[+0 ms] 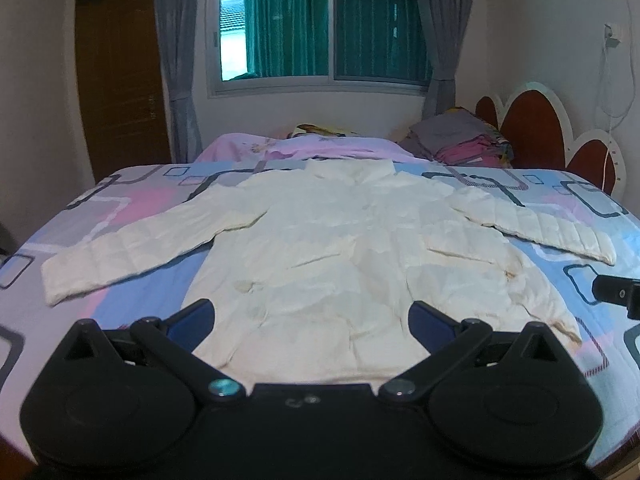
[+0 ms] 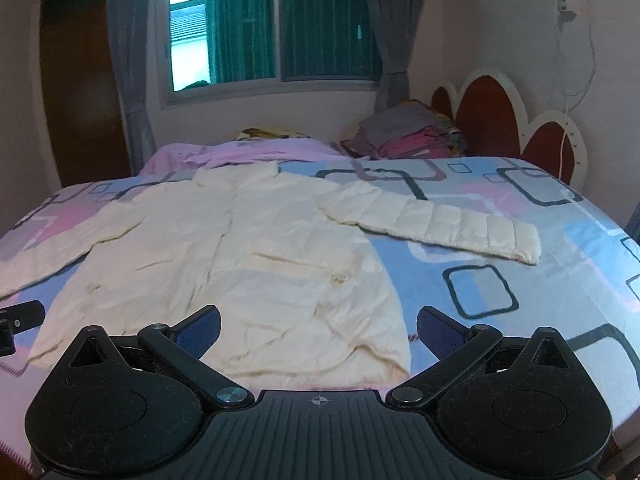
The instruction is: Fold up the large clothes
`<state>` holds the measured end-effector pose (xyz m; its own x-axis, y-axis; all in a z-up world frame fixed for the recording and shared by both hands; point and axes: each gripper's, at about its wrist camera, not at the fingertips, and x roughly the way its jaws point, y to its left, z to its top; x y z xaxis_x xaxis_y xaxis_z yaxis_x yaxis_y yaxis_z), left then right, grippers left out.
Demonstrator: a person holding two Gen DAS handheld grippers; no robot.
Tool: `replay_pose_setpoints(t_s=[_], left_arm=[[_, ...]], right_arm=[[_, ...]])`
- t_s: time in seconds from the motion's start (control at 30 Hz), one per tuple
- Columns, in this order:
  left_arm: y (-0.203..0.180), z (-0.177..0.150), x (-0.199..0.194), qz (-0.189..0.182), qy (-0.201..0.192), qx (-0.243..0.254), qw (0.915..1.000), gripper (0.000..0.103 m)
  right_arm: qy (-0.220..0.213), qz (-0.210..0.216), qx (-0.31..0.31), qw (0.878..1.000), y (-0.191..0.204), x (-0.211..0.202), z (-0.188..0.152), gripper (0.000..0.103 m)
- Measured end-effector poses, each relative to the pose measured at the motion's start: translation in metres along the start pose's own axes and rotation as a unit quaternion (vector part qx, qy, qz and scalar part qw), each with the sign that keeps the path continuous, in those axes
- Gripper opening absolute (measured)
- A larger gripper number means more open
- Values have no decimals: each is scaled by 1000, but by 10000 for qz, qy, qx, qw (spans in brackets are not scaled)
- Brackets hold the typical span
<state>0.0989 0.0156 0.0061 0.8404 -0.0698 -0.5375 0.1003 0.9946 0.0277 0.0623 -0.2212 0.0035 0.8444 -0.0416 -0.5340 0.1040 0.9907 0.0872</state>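
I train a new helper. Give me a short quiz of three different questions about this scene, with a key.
1. True or false: the jacket lies spread flat on the bed, both sleeves out.
2. The left gripper is: A open, B shut on the jacket.
3. Fill in: the folded clothes lie beside the ____.

Key: 1 true; 2 A; 3 headboard.

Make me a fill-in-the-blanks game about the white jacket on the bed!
1. The white jacket lies spread flat on the ____.
2. Both of its sleeves are stretched ____ to the sides.
3. The left gripper and right gripper are both ____, holding nothing.

Missing words: bed; out; open
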Motion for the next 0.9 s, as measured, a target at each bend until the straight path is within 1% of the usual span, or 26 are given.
replay_pose_setpoints(t_s=[0.13,0.3,0.43,0.6,0.63,0.73,0.83,0.9], left_arm=[[1,15,26,-105,-26,152,9998,103],[7,37,53,-301,-75,269,9992,103],[14,50,70,-452,-130,282,9985,103],[16,60,95,-626,-16,208,9978,103],[15,60,101,-658,17,180,9977,103],[8,61,114,-932,143,163,9954,103],[1,62,125,-1157,173,60,9931,103],[-4,62,133,-1177,188,0,9929,103]], right_arm=[[-55,-151,213,9996,-4,24,14,103],[-143,-423,333,9984,-5,44,33,103],[-268,-629,380,9969,-5,55,47,103],[-315,-879,407,9948,-10,69,57,103],[-330,-928,440,9942,-15,71,60,103],[-339,-1081,557,9920,-31,79,64,103],[-382,-1182,701,9898,-51,89,65,103],[-422,-1247,810,9880,-67,97,66,103]])
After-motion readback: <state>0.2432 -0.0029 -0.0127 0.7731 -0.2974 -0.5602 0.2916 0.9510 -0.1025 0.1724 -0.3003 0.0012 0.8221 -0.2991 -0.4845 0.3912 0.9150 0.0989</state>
